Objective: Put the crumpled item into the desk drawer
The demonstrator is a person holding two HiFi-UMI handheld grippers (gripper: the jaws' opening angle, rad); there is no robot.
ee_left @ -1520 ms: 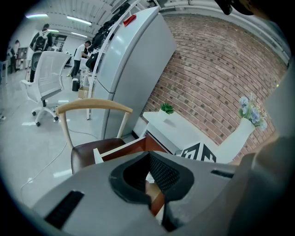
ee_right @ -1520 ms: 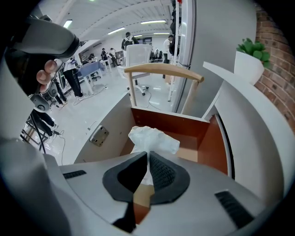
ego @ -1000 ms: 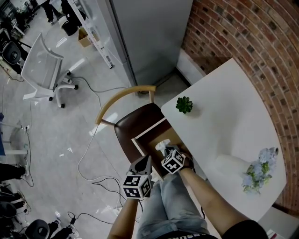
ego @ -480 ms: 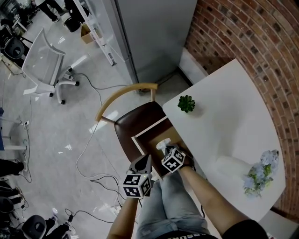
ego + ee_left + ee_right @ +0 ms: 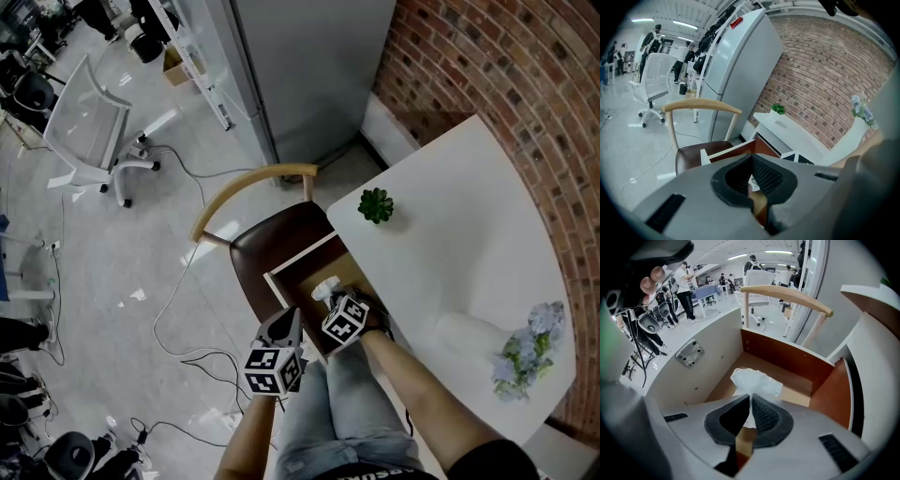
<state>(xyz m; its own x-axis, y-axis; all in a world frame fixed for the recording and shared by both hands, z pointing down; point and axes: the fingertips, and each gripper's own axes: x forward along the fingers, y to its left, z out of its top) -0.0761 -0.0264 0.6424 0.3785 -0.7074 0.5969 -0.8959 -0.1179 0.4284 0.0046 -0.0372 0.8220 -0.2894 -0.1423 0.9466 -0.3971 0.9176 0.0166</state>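
Right gripper: jaws nearly together, pinching the near edge of the crumpled item.
Crumpled item: held inside the open desk drawer, above its floor; I cannot tell if it touches.
Handling: I judge it light, soft and thin; a tip pinch on a fold suffices.
Left gripper: jaws together, empty, near left of the drawer.

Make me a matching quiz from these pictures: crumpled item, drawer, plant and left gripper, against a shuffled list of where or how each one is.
1 crumpled item
2 drawer
3 plant
4 left gripper

a on the desk
b shut, empty
c open
d held by the right gripper

Pairs: 1-d, 2-c, 3-a, 4-b
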